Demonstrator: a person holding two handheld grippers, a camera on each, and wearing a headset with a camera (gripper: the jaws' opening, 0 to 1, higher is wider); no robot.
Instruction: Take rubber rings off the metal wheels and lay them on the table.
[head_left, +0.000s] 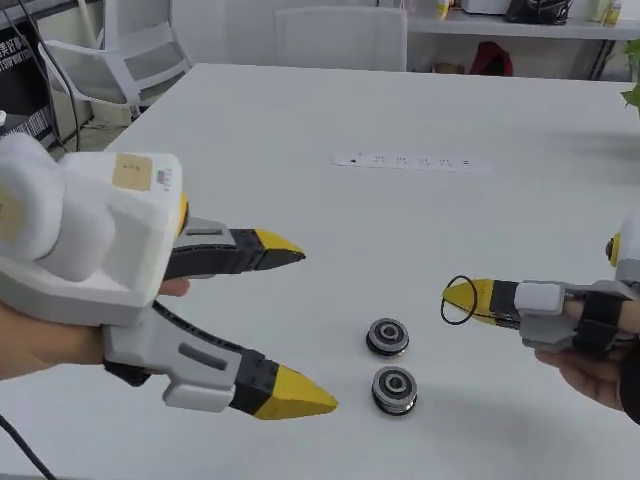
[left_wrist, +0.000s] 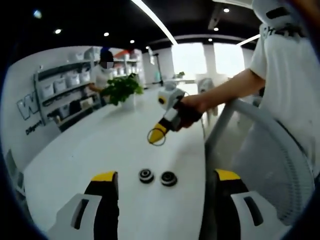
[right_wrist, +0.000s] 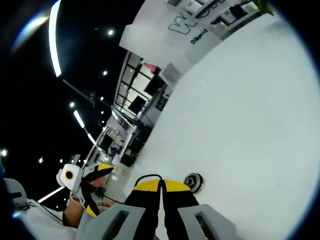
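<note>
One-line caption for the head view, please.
Right tongs pinch a rubber ring; left tongs open beside two metal wheels on the table.

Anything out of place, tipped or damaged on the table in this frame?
Nothing stands out. Both metal wheels lie flat, side by side on the table. The right gripper is shut on a rubber ring; the left gripper is open, holding nothing.

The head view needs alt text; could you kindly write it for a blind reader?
The right gripper pinches a thin black rubber ring above a white table. Two metal wheels lie nearby, and the left gripper is open.
</note>
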